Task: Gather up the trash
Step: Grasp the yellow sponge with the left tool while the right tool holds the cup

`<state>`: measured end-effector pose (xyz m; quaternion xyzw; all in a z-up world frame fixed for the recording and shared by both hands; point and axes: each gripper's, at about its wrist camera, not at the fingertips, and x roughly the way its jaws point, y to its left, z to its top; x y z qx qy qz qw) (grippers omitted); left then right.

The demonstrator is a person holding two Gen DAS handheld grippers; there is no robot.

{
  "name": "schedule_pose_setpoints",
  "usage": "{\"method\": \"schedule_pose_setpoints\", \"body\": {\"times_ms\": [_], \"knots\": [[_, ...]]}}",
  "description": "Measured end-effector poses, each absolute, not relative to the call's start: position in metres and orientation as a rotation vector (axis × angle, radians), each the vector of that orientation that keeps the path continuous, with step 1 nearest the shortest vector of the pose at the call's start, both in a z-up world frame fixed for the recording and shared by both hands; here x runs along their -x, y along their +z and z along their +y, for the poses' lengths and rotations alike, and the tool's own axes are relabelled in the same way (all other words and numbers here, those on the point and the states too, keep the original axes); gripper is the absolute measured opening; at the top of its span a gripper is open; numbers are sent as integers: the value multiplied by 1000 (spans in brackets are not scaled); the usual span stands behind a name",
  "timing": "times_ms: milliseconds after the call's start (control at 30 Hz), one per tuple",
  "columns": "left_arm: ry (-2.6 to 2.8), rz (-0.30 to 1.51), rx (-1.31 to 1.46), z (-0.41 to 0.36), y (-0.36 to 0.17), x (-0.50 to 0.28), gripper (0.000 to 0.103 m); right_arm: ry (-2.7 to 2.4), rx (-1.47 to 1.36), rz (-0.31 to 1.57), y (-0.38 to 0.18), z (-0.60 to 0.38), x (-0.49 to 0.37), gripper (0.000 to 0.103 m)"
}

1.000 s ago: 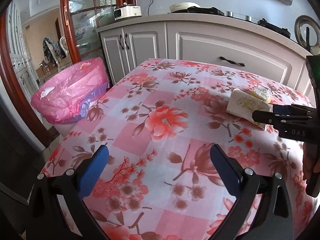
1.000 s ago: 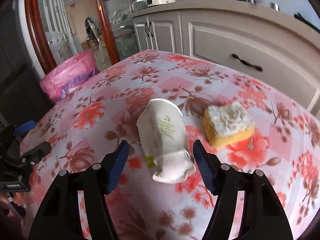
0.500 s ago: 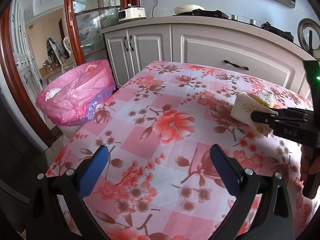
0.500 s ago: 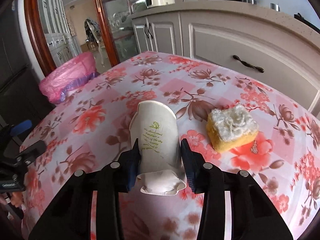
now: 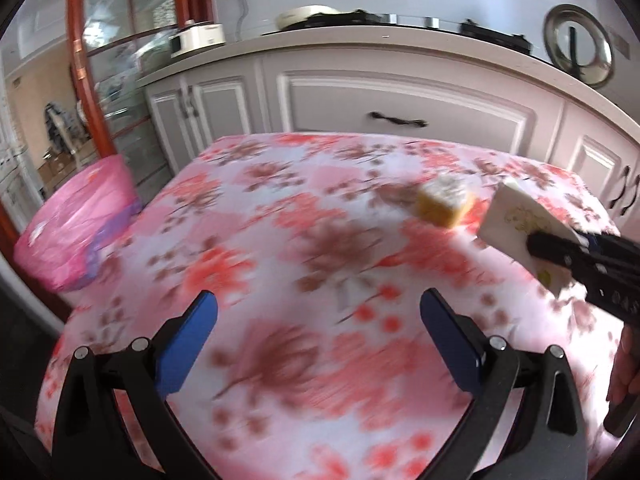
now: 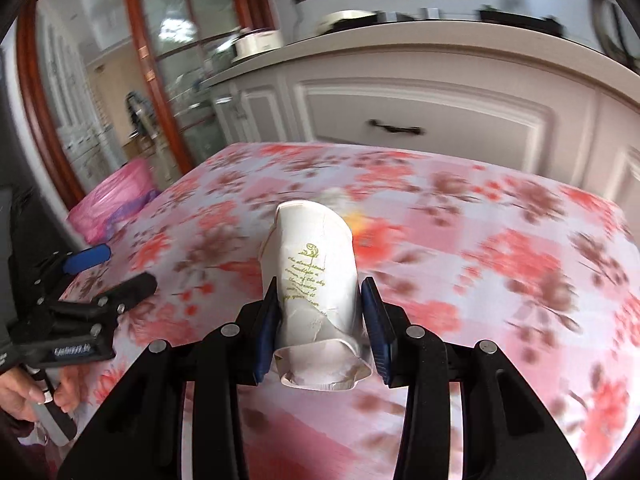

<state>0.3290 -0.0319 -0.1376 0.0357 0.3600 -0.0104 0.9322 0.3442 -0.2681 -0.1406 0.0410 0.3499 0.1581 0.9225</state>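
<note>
The right claw (image 6: 319, 322) pinches a crumpled white paper cup (image 6: 314, 276) between its blue pads, the crushed rim toward the camera and the base pointing to 12 o'clock; the cup is lifted clear of the floral worktop (image 6: 500, 280). From the left wrist view the same cup (image 5: 516, 226) shows at 3 o'clock, gripped by the right claw (image 5: 560, 254). Just beside it, toward 1 o'clock, a yellow sponge (image 5: 444, 202) with a white top lies on the worktop (image 5: 280, 240). The left claw (image 5: 319, 336) hangs spread wide over the cloth, holding nothing. A bin lined with a pink trash bag (image 5: 76, 232) stands off the worktop's edge at 9 o'clock.
</note>
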Motion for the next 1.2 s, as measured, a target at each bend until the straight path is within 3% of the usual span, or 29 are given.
{"method": "schedule_pose_setpoints", "body": {"times_ms": [433,733,867,1000,1200], "knots": [[-179,727,-140,-120,-150,-427,98,192,-169,695,-140,-323,-339,39],[-262,796,-160,-137,-170,-478,88,134,-212,722,-150,-337,-362,39],[-333,857,-104,-139,-178,-487,60,93,-205,729,-153,-339,-367,39],[-332,838,-110,-141,-175,-473,50,61,-196,732,-154,-338,-369,39],[-326,776,-111,-133,-153,-436,48,53,-192,721,-144,-330,-361,39]]}}
